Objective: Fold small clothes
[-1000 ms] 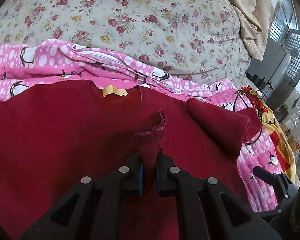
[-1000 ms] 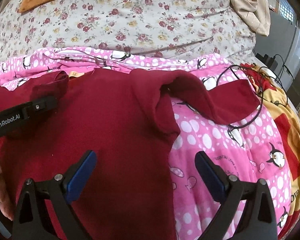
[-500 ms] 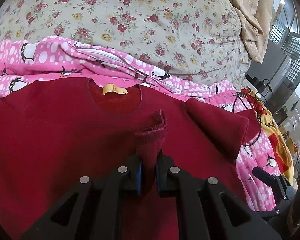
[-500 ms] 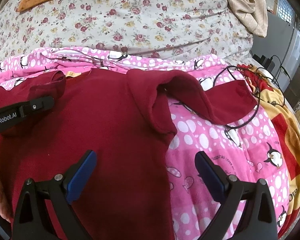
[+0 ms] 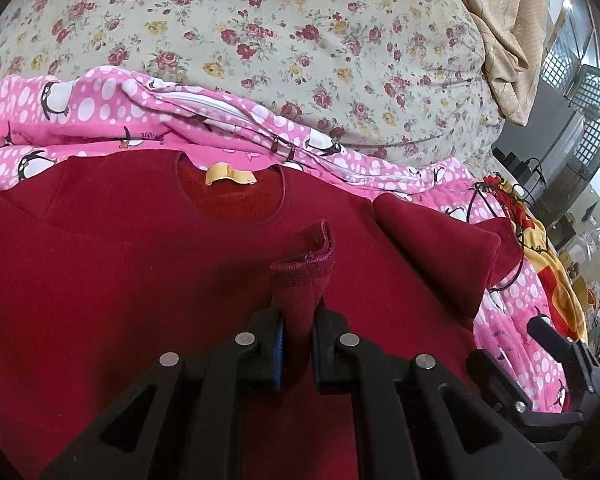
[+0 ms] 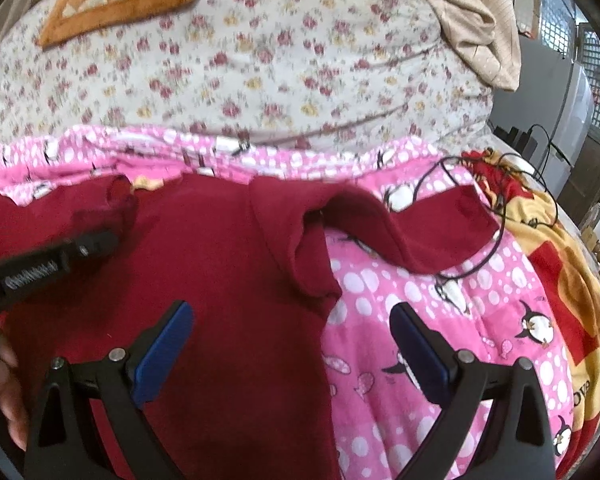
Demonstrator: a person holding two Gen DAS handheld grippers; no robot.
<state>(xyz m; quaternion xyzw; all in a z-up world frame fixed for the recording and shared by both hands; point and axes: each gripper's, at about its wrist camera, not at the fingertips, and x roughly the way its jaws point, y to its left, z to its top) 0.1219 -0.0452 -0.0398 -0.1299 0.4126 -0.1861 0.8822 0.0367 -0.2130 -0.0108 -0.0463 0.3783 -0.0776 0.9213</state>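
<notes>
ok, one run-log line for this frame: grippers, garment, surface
left gripper: shut on sleeve cuff | right gripper: open, over red sweatshirt edge | surface: pink penguin blanket | fold: unfinished

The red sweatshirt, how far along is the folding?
Early. The red sweatshirt lies flat, neck label up. The left gripper pinches one cuff over the chest, mid-fold. The right gripper hangs open; the right sleeve remains spread out, unfolded.
</notes>
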